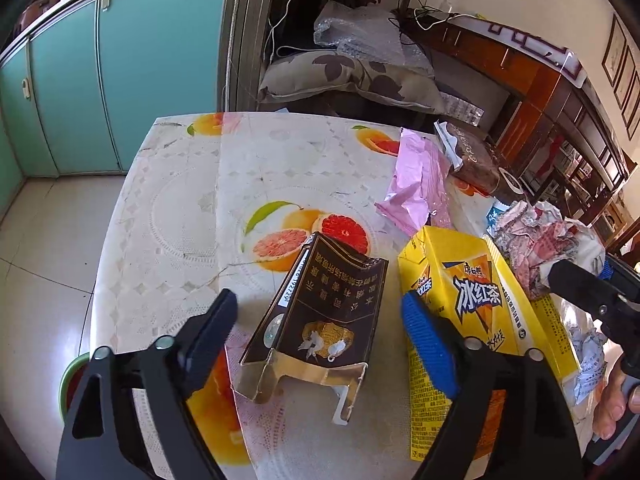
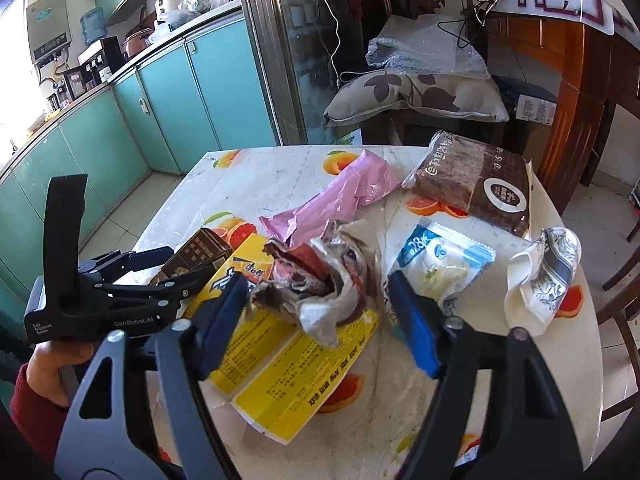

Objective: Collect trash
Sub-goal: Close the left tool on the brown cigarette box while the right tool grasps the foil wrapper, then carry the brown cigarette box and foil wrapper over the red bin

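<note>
- Trash lies scattered over the fruit-print counter (image 1: 172, 184); none of it is gathered yet, and no bin or bag shows clearly in either view.
- My left gripper (image 1: 320, 320) hangs low over the near edge, fingers (image 1: 218, 320) apart and straddling the torn brown cigarette pack (image 1: 320, 316). Pads do not touch it: clear gap on both sides. Not a grip yet.
- The right-hand pad of that gripper sits in front of the flattened yellow tea carton (image 1: 472, 296), which lies just beside the pack.
- My right gripper (image 2: 316, 308) points down at the crumpled paper wad (image 2: 320, 280), which rests on top of the yellow carton. Fingers (image 2: 412, 328) moderately apart, wad between them; I judge the pads are not pressing, though the left pad is very near its edge.
- Further off on the counter: pink wrapper (image 2: 340, 200), brown snack bag (image 2: 476, 184), small white-blue sachet (image 2: 444, 260), crumpled patterned napkin (image 2: 548, 276).
- Step in hand, as I read it: first pick-up, one piece per hand.
- Next move calls for: left closing squarely across the pack's flat sides without catching the carton; right lowering a little, then closing on the wad's bulk.
- Risk: the wad is loose and may slip out; the carton beneath may drag along.
</note>
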`<state>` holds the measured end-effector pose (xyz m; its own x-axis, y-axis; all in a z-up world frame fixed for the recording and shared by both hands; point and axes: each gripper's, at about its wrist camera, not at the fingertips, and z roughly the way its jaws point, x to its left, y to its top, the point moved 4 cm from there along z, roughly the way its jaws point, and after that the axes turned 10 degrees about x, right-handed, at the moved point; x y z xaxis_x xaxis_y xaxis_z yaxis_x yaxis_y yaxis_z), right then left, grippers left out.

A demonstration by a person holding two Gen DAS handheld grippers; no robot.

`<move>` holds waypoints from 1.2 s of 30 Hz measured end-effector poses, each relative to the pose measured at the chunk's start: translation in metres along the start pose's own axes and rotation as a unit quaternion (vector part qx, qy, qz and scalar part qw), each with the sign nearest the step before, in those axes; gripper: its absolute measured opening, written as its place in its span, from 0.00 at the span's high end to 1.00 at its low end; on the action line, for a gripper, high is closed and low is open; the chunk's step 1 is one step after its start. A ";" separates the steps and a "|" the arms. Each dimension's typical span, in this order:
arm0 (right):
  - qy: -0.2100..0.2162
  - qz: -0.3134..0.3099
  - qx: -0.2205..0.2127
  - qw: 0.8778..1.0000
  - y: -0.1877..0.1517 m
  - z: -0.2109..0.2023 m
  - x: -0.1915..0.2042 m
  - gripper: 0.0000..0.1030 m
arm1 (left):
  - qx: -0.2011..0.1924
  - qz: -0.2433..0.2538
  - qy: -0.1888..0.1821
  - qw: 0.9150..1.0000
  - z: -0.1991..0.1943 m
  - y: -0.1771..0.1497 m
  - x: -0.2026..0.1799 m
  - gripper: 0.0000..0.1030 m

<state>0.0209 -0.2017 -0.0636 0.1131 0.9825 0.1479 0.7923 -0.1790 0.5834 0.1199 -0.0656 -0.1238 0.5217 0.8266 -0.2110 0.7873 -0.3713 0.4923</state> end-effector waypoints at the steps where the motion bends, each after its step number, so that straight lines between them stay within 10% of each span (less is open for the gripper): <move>1: -0.002 0.001 0.000 1.000 -0.001 0.000 -0.001 0.51 | 0.001 0.002 -0.004 1.000 0.000 0.000 -0.001 0.49; 17: -0.041 -0.024 -0.113 0.993 -0.010 -0.069 0.027 0.62 | -0.119 0.021 0.003 0.993 -0.086 -0.014 -0.019 0.57; 36: -0.042 -0.055 -0.129 0.989 -0.014 -0.067 0.087 0.62 | -0.167 0.022 0.057 0.984 -0.130 -0.043 -0.001 0.56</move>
<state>-0.0203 -0.1174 -0.0052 0.0921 0.9957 0.0109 0.6237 -0.0663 0.7788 0.0428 0.0039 -0.0351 0.4975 0.8620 -0.0977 0.6040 -0.2634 0.7522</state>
